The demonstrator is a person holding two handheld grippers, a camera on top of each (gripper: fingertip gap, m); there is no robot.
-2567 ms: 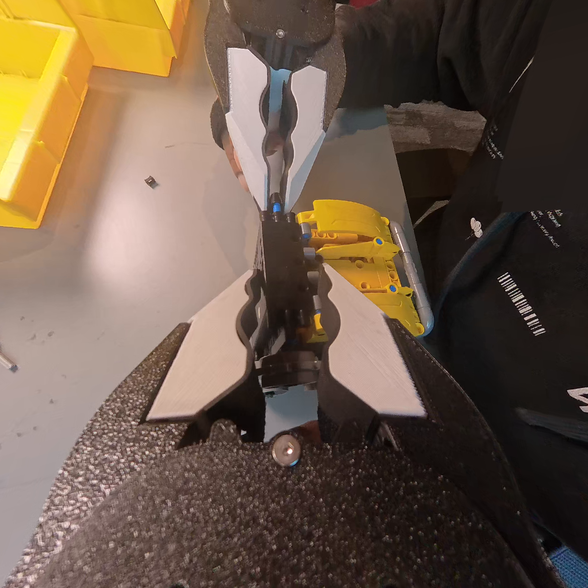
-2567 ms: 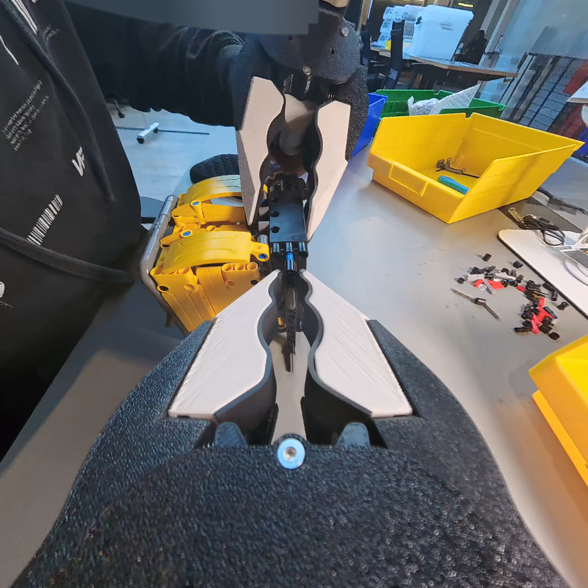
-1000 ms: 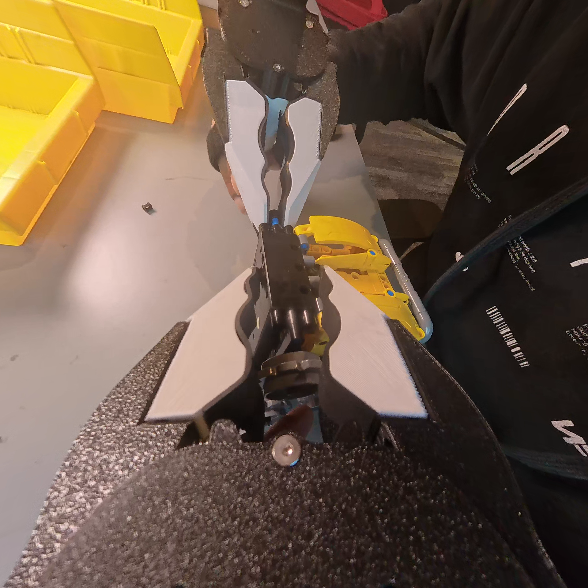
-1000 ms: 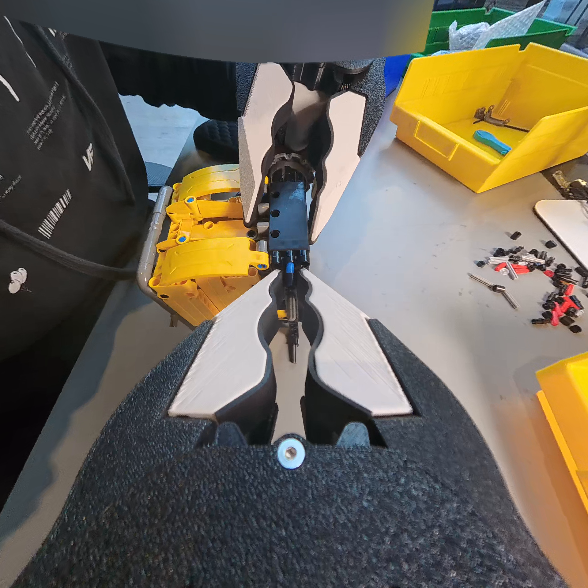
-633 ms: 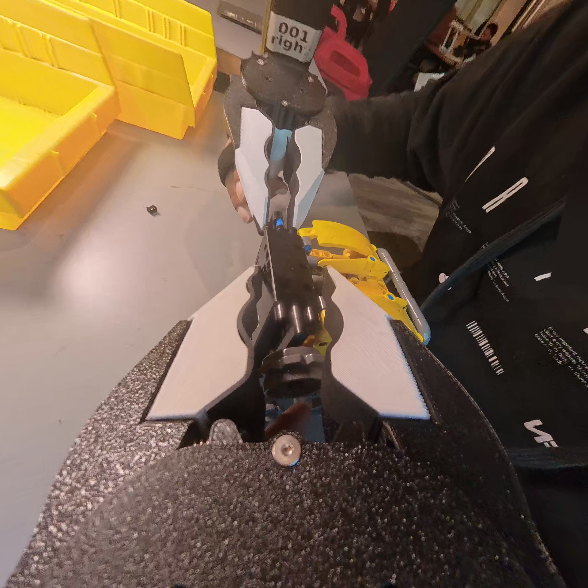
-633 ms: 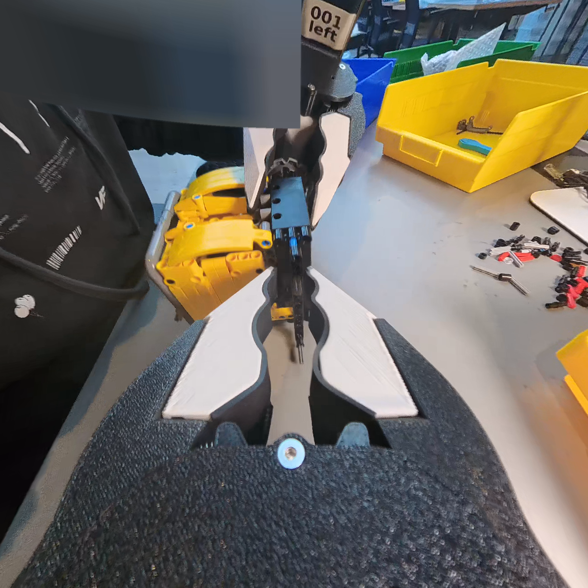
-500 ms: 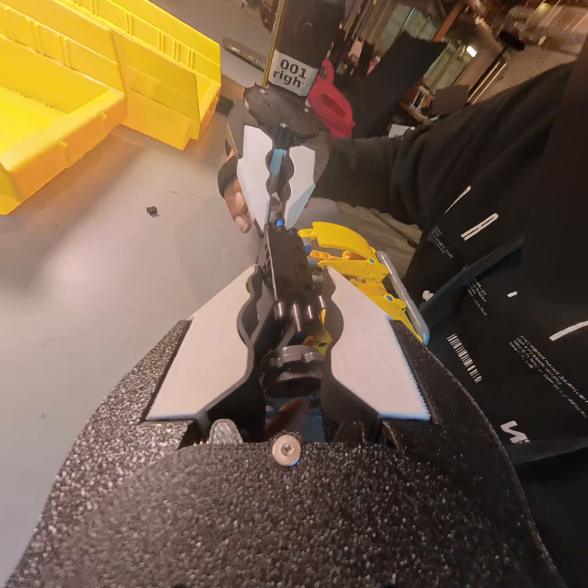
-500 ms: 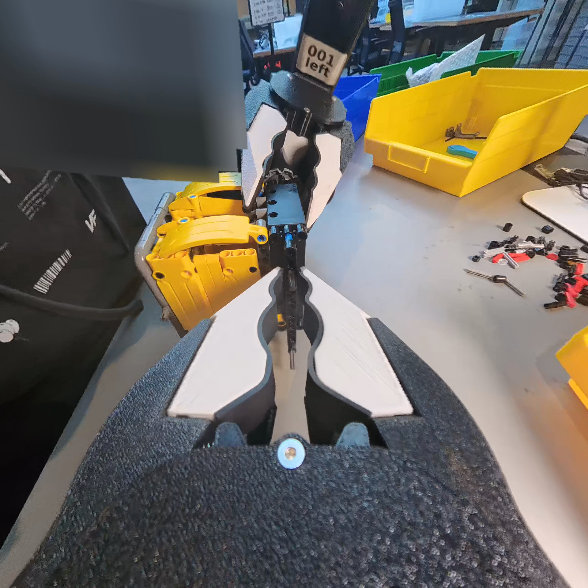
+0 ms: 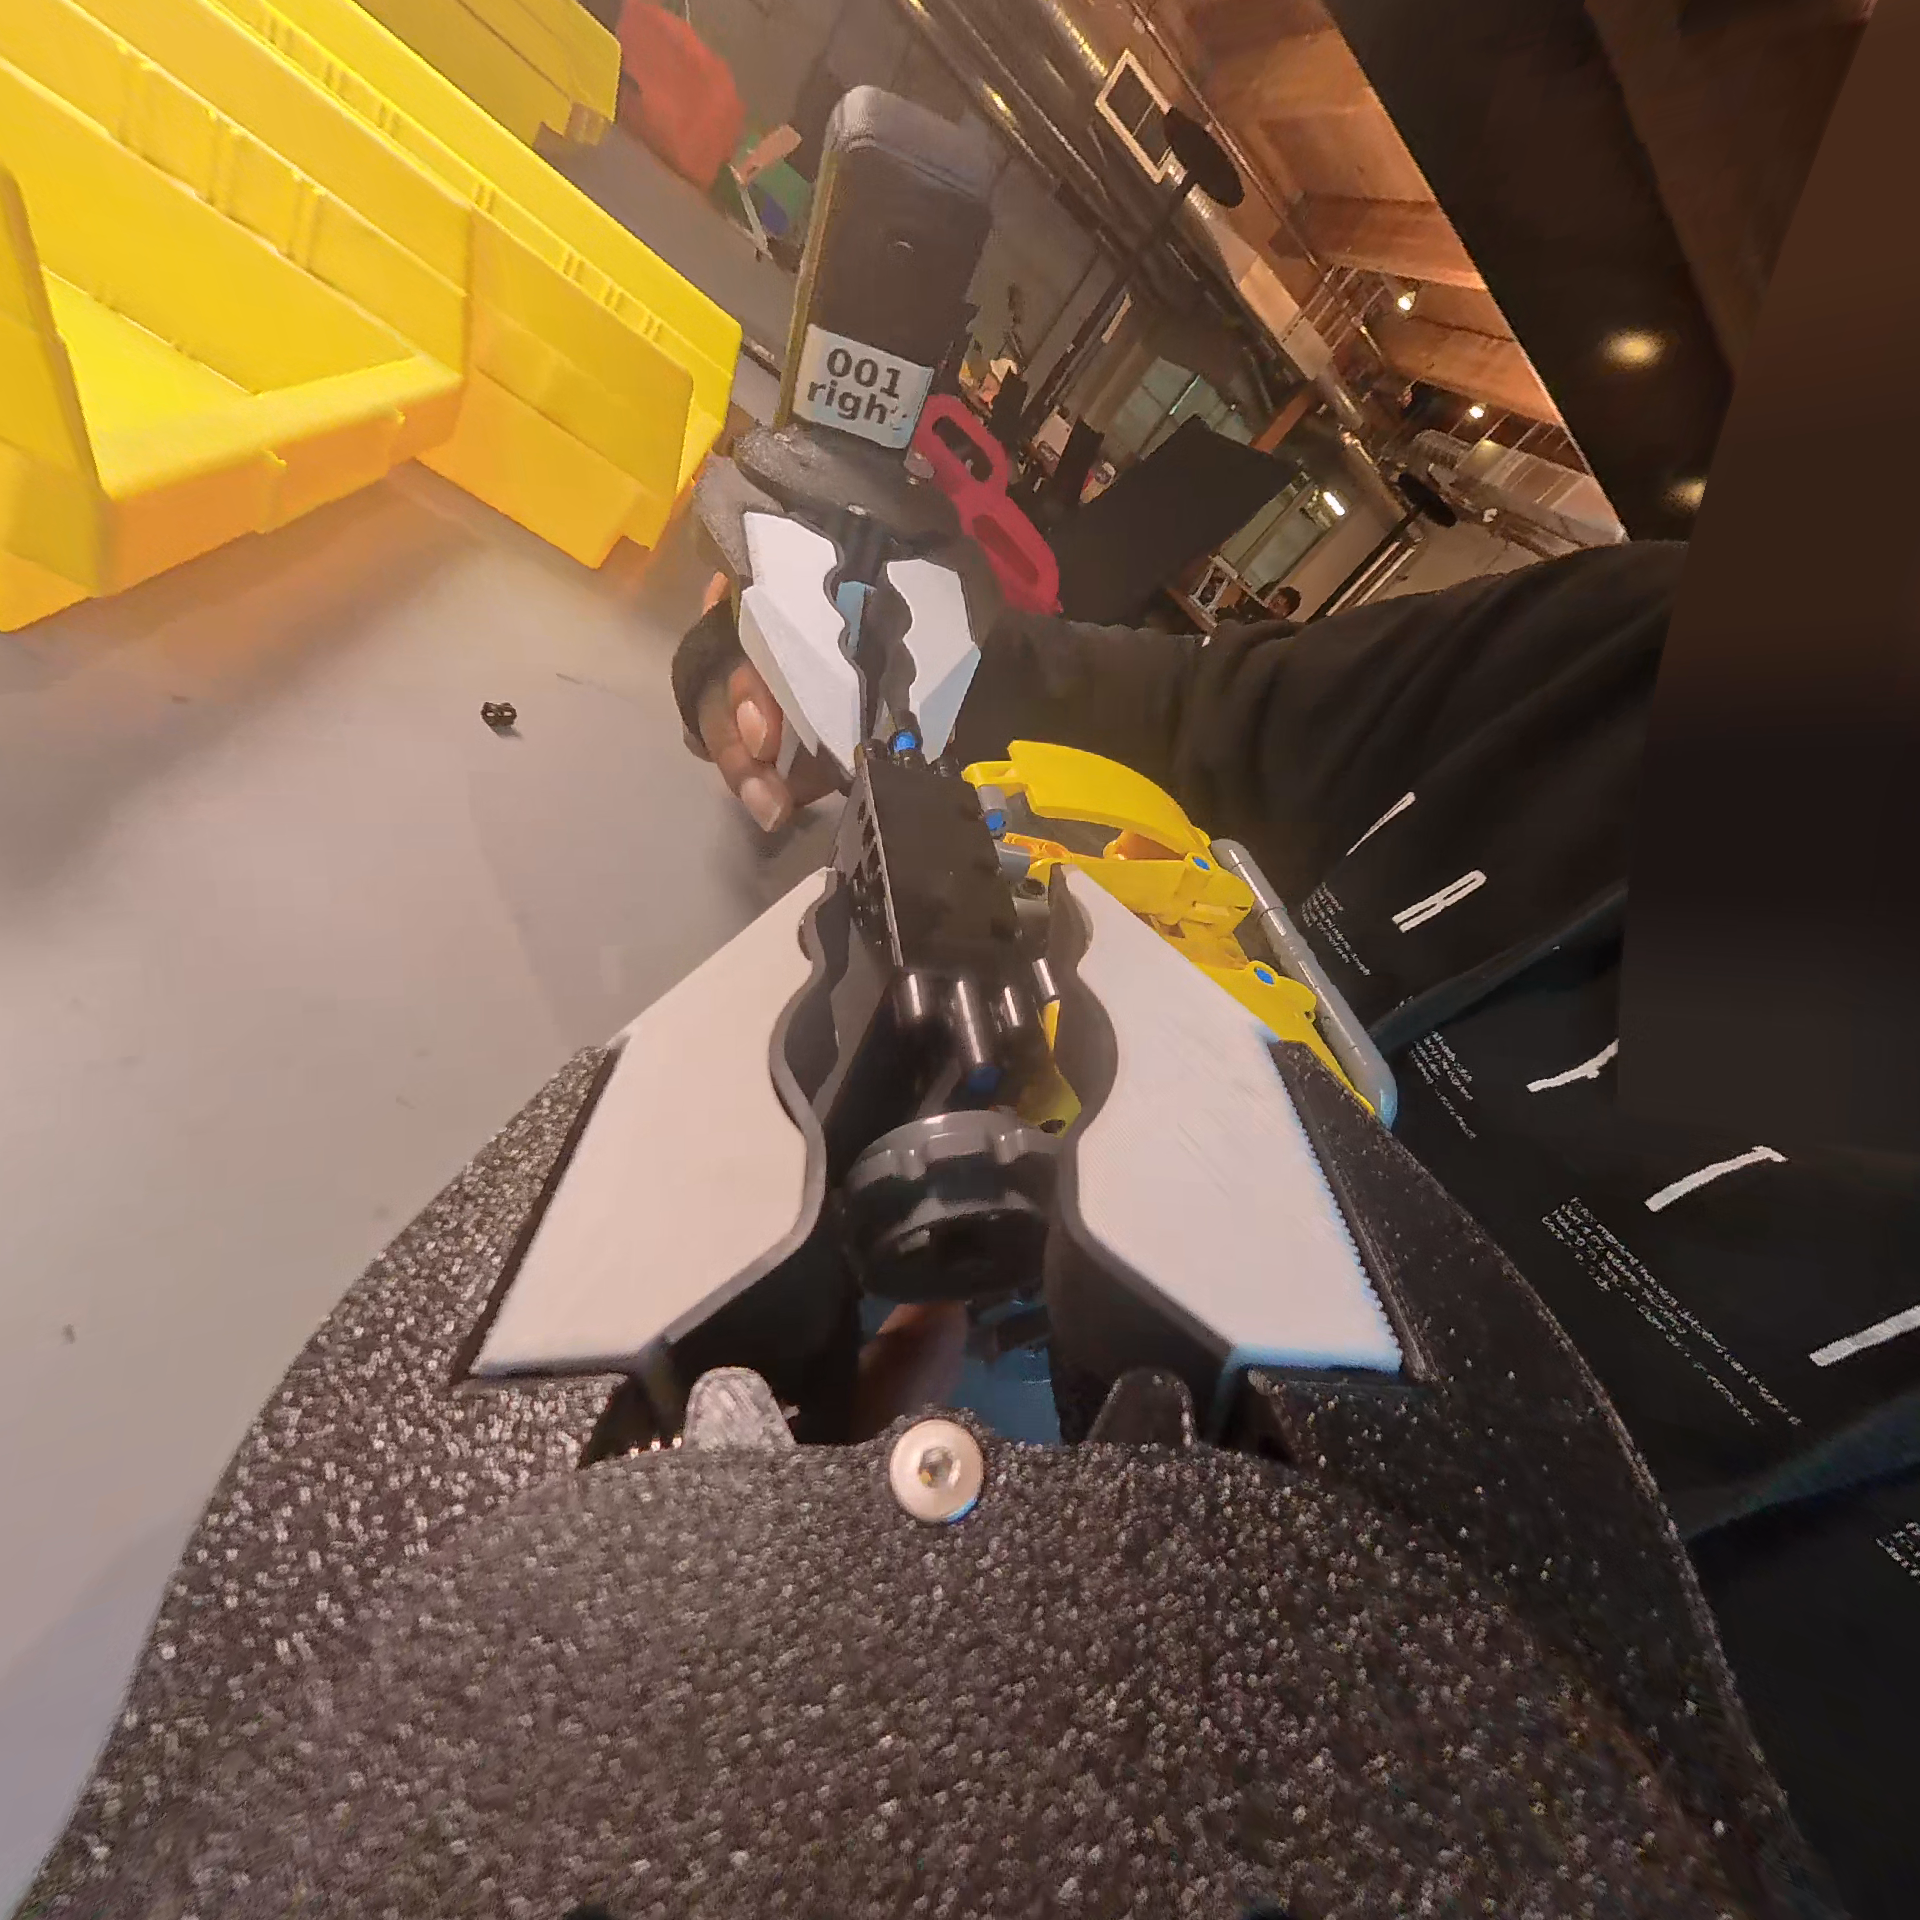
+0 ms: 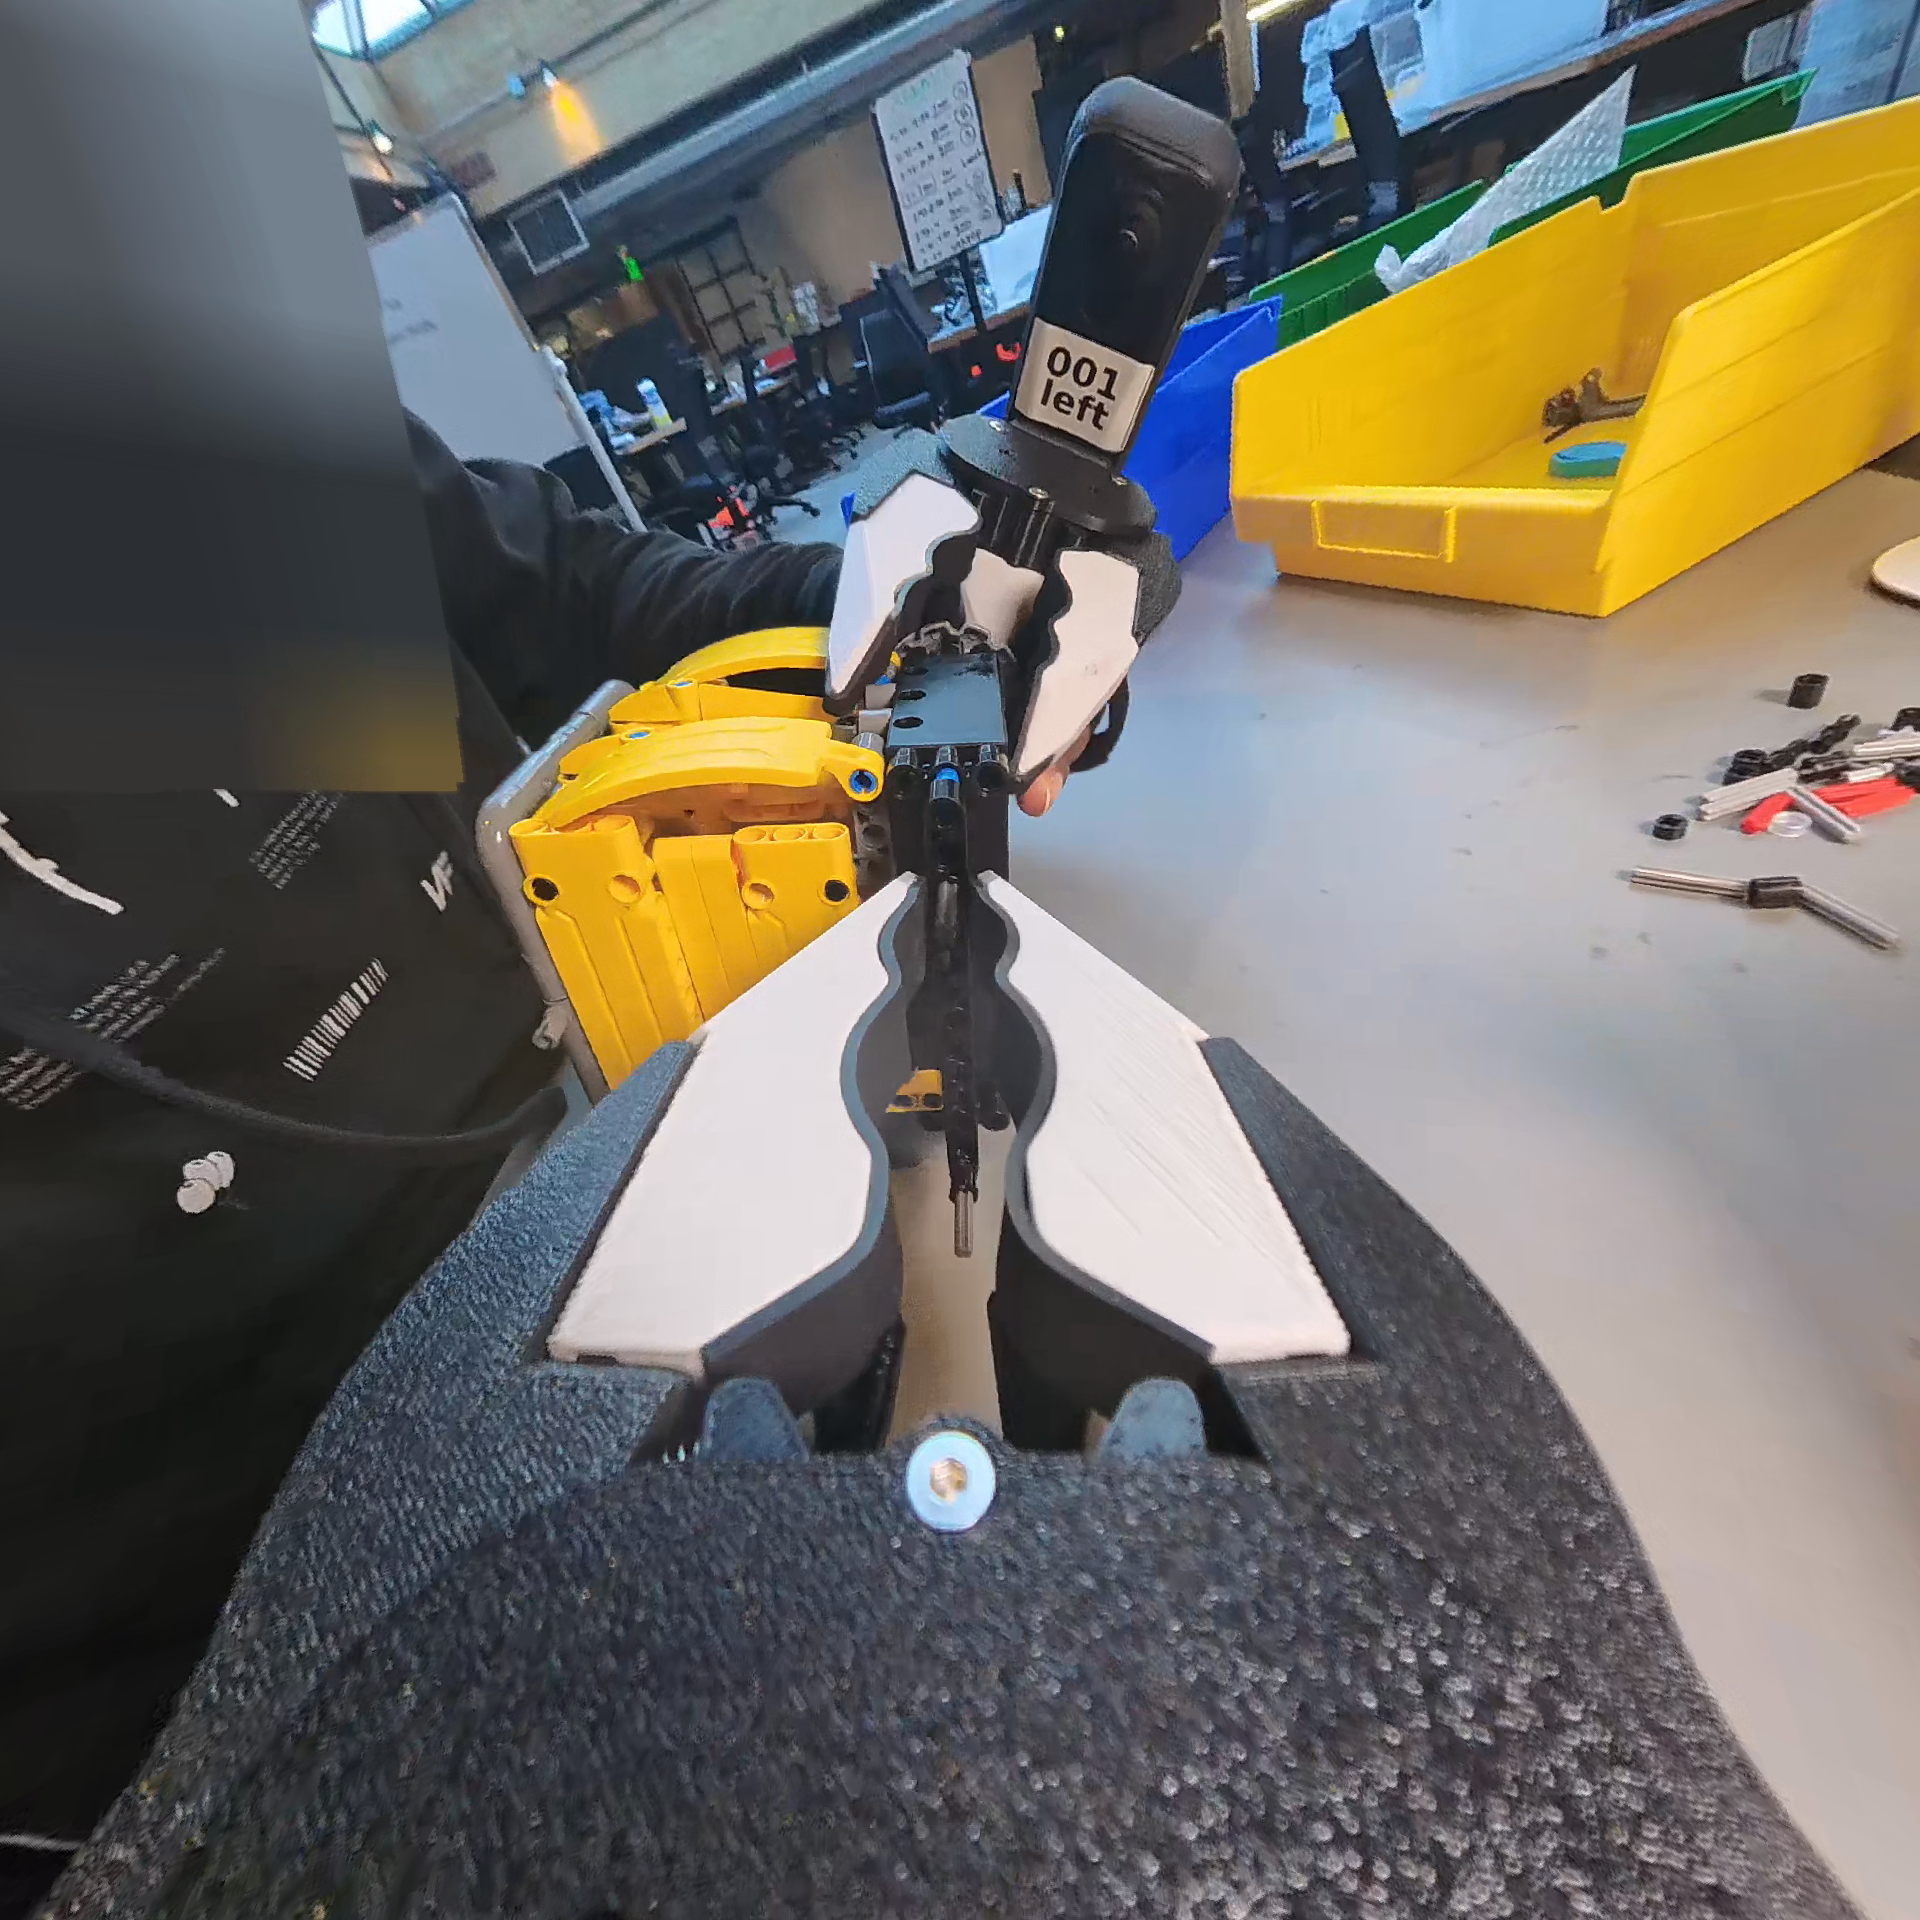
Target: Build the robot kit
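Observation:
A yellow and black brick model (image 9: 1132, 831) is at the table edge beside a person in black. My left gripper (image 9: 940, 883) is shut on the model's black block (image 9: 925, 862), with a grey gear (image 9: 945, 1164) between the finger bases. My right gripper (image 10: 948, 883) is shut on a thin black rod (image 10: 956, 1018) that runs into the block (image 10: 951, 707) beside a blue pin. The two grippers face each other. The right gripper (image 9: 878, 732) shows beyond the block, and the left gripper (image 10: 935, 727) shows beyond the yellow panels (image 10: 707, 831).
Yellow bins stand at the back left (image 9: 312, 312) and at the far right (image 10: 1610, 416), next to a blue bin (image 10: 1205, 416). Several small loose parts (image 10: 1808, 790) lie on the grey table (image 9: 260, 935). One small black piece (image 9: 501, 713) lies alone. The gap from one gripper's tips to the other's is roughly 5 centimeters.
Both grippers have tilted up from looking down at the table to nearly level, so more of the room shows. Both grips on the model are unchanged.

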